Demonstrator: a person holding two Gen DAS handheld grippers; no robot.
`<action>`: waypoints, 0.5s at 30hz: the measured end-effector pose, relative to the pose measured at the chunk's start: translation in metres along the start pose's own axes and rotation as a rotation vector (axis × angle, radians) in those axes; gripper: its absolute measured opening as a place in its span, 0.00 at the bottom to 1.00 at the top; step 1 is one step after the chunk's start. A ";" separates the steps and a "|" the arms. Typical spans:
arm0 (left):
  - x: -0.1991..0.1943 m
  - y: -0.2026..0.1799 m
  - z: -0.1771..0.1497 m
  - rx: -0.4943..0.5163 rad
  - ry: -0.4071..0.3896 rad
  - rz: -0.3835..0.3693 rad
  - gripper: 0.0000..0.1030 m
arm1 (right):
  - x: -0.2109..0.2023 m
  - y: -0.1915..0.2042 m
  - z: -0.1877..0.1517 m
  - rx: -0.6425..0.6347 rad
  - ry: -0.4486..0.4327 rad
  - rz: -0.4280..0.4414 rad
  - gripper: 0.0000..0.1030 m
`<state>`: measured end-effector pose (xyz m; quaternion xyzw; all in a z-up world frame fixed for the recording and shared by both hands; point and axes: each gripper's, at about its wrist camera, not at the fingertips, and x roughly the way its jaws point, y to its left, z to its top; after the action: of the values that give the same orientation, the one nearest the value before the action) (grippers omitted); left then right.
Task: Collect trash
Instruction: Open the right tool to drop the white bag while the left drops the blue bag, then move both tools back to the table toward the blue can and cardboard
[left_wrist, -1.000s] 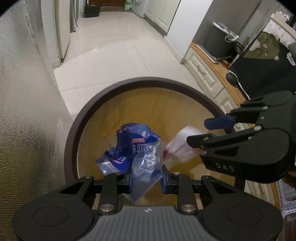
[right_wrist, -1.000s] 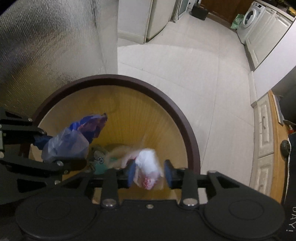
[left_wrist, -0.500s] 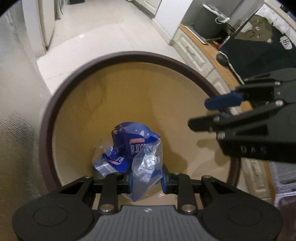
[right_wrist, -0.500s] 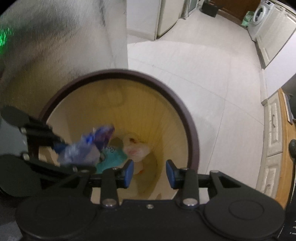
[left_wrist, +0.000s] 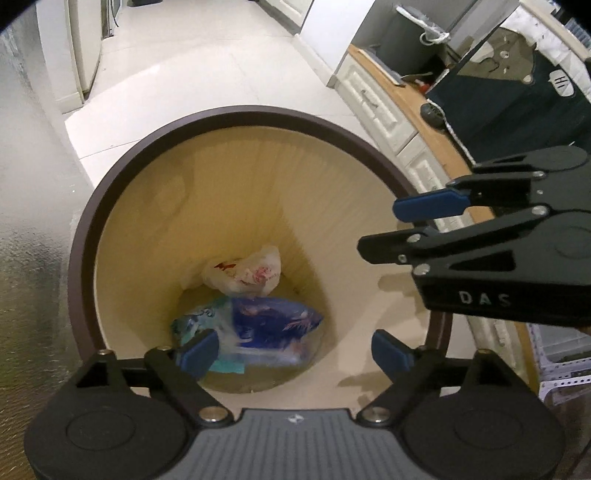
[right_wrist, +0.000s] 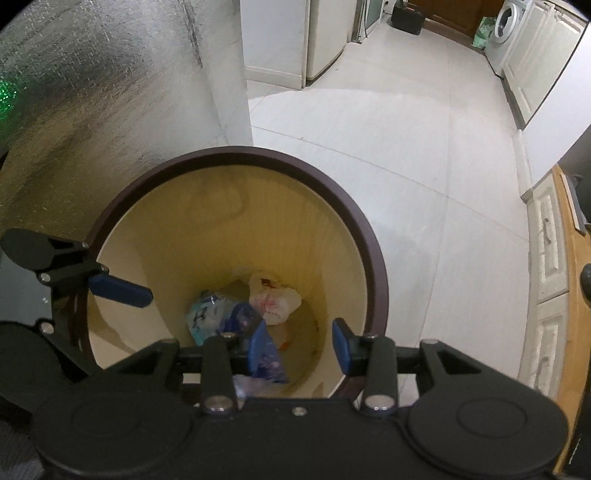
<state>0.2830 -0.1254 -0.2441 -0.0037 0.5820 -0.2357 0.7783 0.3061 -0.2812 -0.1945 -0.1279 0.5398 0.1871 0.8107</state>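
Item: round waste bin (left_wrist: 92, 236), dark brown rim, pale yellow ribbed inner wall, standing on a white tiled floor (right_wrist: 406, 147). Contents, at the bottom: a blue printed plastic wrapper (left_wrist: 273, 325) lying across the base, a teal-and-white wrapper (left_wrist: 195, 323) partly under it on its left, and a white crumpled bag with red print (left_wrist: 245, 273) resting against the far wall, touching the blue wrapper; their print is too small to read. Left gripper (left_wrist: 291, 349): poised above the near rim, pointing down into the bin, blue-padded fingers spread wide, nothing between them. Right gripper (right_wrist: 297, 345): likewise above the near rim, pointing down, fingers moderately apart and holding nothing; from the left wrist view it reaches in over the right-hand rim, its body lettered "DAS". Surroundings: a silver textured panel (right_wrist: 110, 92) close against the bin's left side; white cabinet drawers with a wooden top (left_wrist: 410, 107) close on the right; open floor beyond the far rim, running to a washing machine (right_wrist: 506, 26) at the back.
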 end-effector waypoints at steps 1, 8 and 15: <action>-0.001 -0.001 0.000 0.000 0.001 0.006 0.90 | -0.001 0.001 -0.001 -0.001 -0.002 0.003 0.40; -0.010 -0.009 0.004 0.012 -0.011 0.023 0.96 | -0.010 0.004 -0.007 0.001 -0.020 0.013 0.46; -0.026 -0.013 -0.003 0.009 -0.026 0.040 1.00 | -0.025 0.010 -0.012 -0.003 -0.054 0.014 0.57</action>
<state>0.2703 -0.1271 -0.2181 0.0083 0.5707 -0.2223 0.7905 0.2836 -0.2813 -0.1759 -0.1203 0.5185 0.1969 0.8234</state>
